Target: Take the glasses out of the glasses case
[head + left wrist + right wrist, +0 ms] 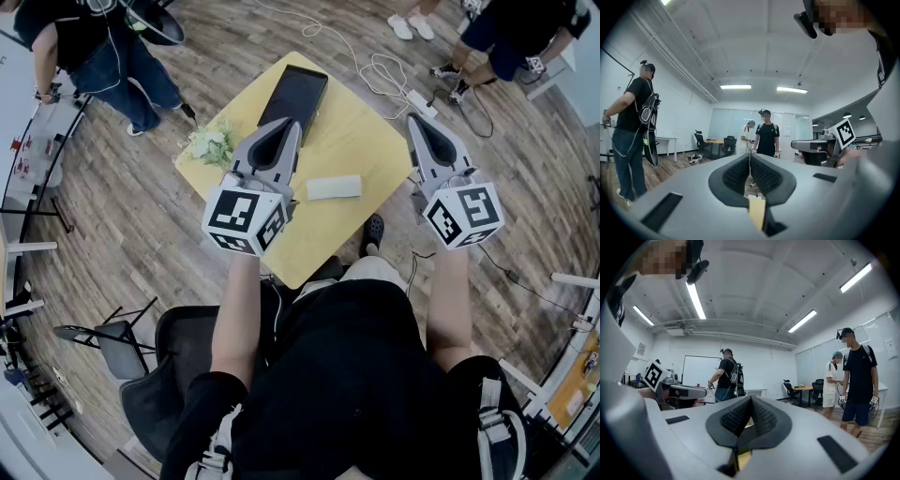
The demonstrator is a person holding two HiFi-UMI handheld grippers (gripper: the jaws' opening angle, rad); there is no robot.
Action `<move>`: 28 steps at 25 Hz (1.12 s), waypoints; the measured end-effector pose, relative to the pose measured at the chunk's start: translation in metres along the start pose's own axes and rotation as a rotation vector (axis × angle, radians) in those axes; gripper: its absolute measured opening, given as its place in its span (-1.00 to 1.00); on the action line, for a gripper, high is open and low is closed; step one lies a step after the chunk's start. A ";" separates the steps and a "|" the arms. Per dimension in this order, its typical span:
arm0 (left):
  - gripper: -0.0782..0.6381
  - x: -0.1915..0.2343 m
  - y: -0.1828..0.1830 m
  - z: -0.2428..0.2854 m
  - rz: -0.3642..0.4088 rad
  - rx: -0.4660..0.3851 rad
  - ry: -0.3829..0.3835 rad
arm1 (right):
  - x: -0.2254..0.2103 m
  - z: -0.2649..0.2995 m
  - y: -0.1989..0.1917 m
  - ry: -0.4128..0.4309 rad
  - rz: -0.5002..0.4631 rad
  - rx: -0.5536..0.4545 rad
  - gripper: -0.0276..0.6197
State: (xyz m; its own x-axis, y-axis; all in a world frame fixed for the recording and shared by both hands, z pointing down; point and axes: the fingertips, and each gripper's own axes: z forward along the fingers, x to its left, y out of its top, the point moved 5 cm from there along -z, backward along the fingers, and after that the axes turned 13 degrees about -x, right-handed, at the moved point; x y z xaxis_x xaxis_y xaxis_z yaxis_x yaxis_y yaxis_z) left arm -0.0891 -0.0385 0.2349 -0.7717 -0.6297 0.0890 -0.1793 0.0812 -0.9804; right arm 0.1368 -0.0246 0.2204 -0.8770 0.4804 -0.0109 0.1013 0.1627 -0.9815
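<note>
Jaws pressed together and empty on both left gripper (292, 125) and right gripper (415, 120). The task looks unstarted. Next move: lower toward the black case (293, 97), likely the glasses case, ahead of the left jaws on the bench (361, 141).

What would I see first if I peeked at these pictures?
The two grey grippers, held out in front of the person, both shut and empty: the left gripper over a yellow table, the right gripper at its right corner. On the table lie a black glasses case, closed, and white flowers at the left edge.
</note>
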 end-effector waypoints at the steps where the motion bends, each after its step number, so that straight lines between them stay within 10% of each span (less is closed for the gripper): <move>1: -0.71 -0.001 0.000 0.000 -0.001 -0.001 0.000 | 0.000 -0.001 0.001 0.001 -0.002 0.001 -0.87; 28: -0.71 0.002 -0.043 -0.002 -0.050 0.080 0.035 | -0.004 -0.003 -0.047 0.013 -0.049 0.139 -0.86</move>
State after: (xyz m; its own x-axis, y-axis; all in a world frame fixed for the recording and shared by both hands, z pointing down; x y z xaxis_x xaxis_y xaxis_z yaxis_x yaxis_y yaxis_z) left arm -0.0843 -0.0415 0.2776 -0.7839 -0.6043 0.1423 -0.1697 -0.0120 -0.9854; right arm 0.1373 -0.0315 0.2675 -0.8729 0.4863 0.0395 -0.0083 0.0662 -0.9978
